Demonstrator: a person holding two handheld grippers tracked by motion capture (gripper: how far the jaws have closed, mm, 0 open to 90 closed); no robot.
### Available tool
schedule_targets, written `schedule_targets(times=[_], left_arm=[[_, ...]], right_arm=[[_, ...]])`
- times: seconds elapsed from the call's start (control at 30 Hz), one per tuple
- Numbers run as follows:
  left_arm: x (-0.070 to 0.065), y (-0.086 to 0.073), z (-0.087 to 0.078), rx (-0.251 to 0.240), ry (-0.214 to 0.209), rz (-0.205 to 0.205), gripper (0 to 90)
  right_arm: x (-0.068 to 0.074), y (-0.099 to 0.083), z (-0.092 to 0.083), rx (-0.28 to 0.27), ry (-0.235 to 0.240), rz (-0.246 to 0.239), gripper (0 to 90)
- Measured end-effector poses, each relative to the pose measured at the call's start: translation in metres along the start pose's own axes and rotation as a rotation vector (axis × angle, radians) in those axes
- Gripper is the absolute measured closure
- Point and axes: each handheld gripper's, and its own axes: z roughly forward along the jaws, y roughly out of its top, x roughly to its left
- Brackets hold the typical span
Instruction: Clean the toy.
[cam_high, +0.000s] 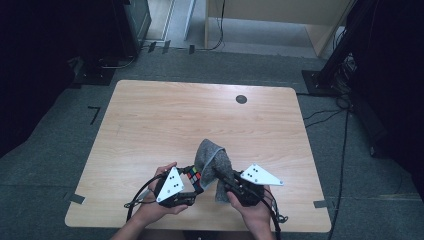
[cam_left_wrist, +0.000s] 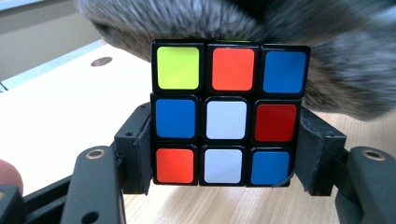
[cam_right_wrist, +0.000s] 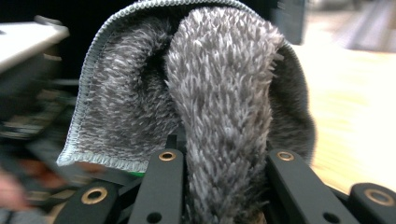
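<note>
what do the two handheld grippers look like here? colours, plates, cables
Both are black. The left gripper and right gripper each carry a grey three-cornered plate with small dark dots on top. Thin black cables loop off each toward the table's near edge. In the gripper views the jaws are matte black bars with brass-coloured ringed holes; the left gripper's pads look dark and rubbery. Forearms are bare, no sleeves visible.

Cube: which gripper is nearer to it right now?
Left. The left gripper is shut on the cube, one jaw on each side. The right gripper sits just beside it, shut on the grey cloth that drapes against the cube's top.
</note>
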Motion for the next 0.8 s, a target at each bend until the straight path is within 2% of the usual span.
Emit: schedule_targets(times=[0.07, 0.1, 0.13, 0.2, 0.23, 0.33, 0.37, 0.43, 0.53, 0.6, 0.73, 0.8], left_arm=[[-0.003, -0.001, 0.002, 0.007, 0.001, 0.014, 34.5], [-0.004, -0.001, 0.002, 0.011, 0.003, 0.021, 34.5], [-0.004, -0.001, 0.002, 0.011, 0.004, 0.018, 34.5], [-0.003, -0.001, 0.0, 0.004, 0.007, 0.014, 34.5], [-0.001, 0.0, -0.002, -0.008, 0.004, 0.004, 34.5], [0.009, 0.003, -0.01, -0.058, -0.013, -0.051, 34.5], [0.013, 0.004, -0.013, -0.073, -0.015, -0.071, 34.6], [0.021, 0.004, -0.018, -0.101, -0.021, -0.108, 34.5], [0.027, 0.003, -0.022, -0.129, -0.037, -0.145, 34.6], [0.026, 0.003, -0.022, -0.14, -0.054, -0.148, 34.6], [0.024, 0.004, -0.022, -0.161, -0.095, -0.174, 34.5], [0.024, 0.005, -0.023, -0.163, -0.095, -0.175, 34.5]], right_arm=[[0.015, 0.002, 0.003, -0.001, 0.051, -0.058, 75.7], [0.021, 0.003, 0.005, -0.003, 0.055, -0.092, 75.7], [0.023, 0.002, 0.005, -0.001, 0.057, -0.103, 75.7], [0.016, 0.001, 0.005, 0.004, 0.048, -0.069, 75.9], [0.008, 0.001, 0.003, 0.009, 0.019, -0.039, 76.6], [-0.018, -0.001, -0.005, -0.008, -0.045, 0.064, 77.7], [-0.025, -0.001, -0.008, -0.02, -0.06, 0.059, 77.6], [-0.033, -0.003, -0.009, -0.045, -0.09, -0.005, 77.6], [-0.038, -0.007, -0.005, -0.056, -0.081, -0.071, 77.5], [-0.033, -0.01, 0.001, -0.037, -0.041, -0.095, 77.5], [-0.02, -0.018, 0.014, -0.033, 0.056, -0.176, 77.6], [-0.015, -0.023, 0.021, -0.004, 0.07, -0.217, 77.5]])
